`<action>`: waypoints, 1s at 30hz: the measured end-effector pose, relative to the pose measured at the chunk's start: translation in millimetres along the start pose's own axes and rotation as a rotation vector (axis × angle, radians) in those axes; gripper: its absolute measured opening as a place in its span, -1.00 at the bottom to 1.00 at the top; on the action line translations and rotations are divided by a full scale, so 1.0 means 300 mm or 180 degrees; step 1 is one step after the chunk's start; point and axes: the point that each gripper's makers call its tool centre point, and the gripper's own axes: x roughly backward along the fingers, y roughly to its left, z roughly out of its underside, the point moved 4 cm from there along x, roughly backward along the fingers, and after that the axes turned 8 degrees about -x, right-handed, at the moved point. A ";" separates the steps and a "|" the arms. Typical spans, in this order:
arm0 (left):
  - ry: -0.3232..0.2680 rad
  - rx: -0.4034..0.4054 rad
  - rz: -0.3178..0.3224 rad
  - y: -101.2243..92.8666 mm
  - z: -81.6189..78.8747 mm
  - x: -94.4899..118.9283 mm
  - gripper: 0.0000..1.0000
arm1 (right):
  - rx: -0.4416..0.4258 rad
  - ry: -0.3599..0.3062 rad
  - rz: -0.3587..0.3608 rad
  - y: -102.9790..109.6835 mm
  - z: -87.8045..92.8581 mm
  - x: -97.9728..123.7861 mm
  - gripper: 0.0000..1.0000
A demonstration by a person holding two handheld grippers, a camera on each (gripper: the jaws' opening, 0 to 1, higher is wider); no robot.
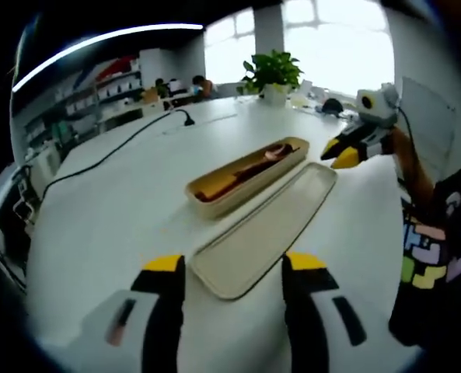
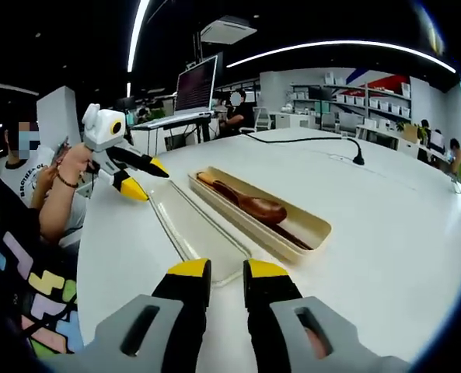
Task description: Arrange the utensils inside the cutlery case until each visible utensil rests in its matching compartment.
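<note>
A tan cutlery case (image 1: pixel 214 194) (image 2: pixel 312 225) lies open on the white table (image 1: pixel 113 225). Inside it rests a wooden spoon (image 1: pixel 270 154) (image 2: pixel 260 207), with a darker slim piece (image 2: pixel 294 235) alongside. The case's flat lid (image 1: pixel 265 225) (image 2: pixel 187 225) lies upturned next to the case. My left gripper (image 1: pixel 234 268) (image 2: pixel 146 177) is open, its jaws either side of the lid's near end with nothing held. My right gripper (image 2: pixel 227 272) (image 1: pixel 340 152) hovers by the lid's other end, jaws close together and empty.
A black cable (image 1: pixel 121 144) (image 2: pixel 308 140) runs over the table behind the case. A potted plant (image 1: pixel 273 74) stands at the far edge. A person's arm and patterned clothing (image 2: pixel 36 287) are beside the table. Seated people and a laptop (image 2: pixel 195 89) are beyond.
</note>
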 end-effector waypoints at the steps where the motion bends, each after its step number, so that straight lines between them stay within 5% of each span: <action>1: 0.0018 -0.0013 0.0011 -0.006 0.002 0.001 -0.07 | 0.0008 0.0014 0.0002 0.000 0.002 -0.002 -0.68; 7: 0.0017 -0.0012 0.0053 -0.007 0.008 0.006 -0.06 | -0.0027 0.0010 0.0101 -0.023 -0.002 0.001 -0.79; 15: 0.0214 -0.0039 -0.0049 0.002 0.044 -0.001 -0.06 | 0.0260 0.0074 0.0347 -0.026 -0.005 -0.003 -0.86; 30: 0.0141 0.0053 -0.0021 -0.004 0.043 -0.005 -0.09 | 0.0185 0.0096 0.0772 -0.007 0.004 0.003 -0.95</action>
